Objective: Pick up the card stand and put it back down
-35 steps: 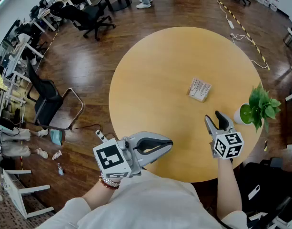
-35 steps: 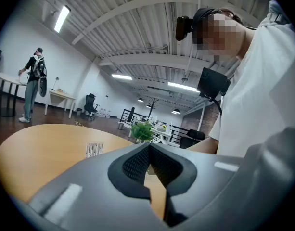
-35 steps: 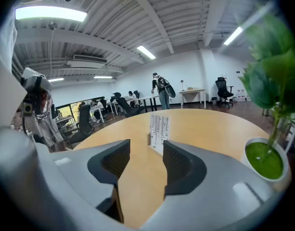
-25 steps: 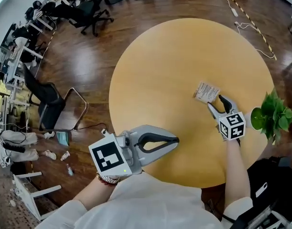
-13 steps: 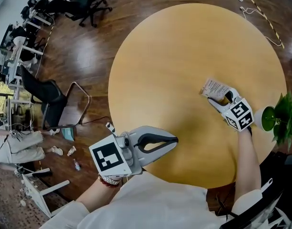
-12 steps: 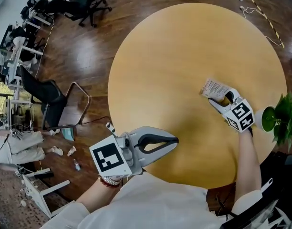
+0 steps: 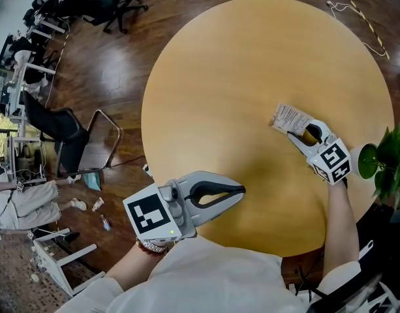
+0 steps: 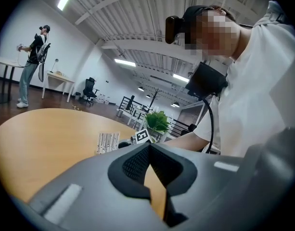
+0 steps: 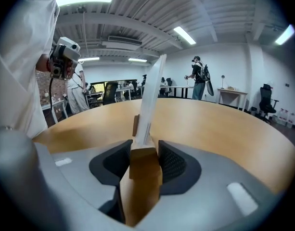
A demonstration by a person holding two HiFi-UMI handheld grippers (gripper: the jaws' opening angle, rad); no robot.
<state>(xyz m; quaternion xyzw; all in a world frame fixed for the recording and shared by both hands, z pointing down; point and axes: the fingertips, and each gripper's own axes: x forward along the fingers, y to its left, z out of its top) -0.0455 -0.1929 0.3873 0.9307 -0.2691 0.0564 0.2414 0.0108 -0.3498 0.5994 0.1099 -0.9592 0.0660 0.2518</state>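
Note:
The card stand (image 7: 290, 117) stands at the right of the round table (image 7: 219, 77): a small wooden block holding an upright white printed card. My right gripper (image 7: 307, 133) reaches it from the near right. Its jaws have just been closing, and the pads now press on both sides of the wooden block (image 9: 144, 165), with the card (image 9: 149, 105) rising edge-on above. My left gripper (image 7: 239, 190) hovers over the table's near edge, fingertips touching and nothing between them. From the left gripper view the card (image 8: 108, 142) shows far across the table.
A potted green plant (image 7: 382, 162) stands at the table's right edge, close to my right forearm. Beyond the table's left edge are dark wood floor, a black chair (image 7: 62, 142) and clutter. Other people stand far off in the room.
My right gripper moved forward from the near edge to the card stand and its jaws closed round the wooden base. The left gripper kept about the same place.

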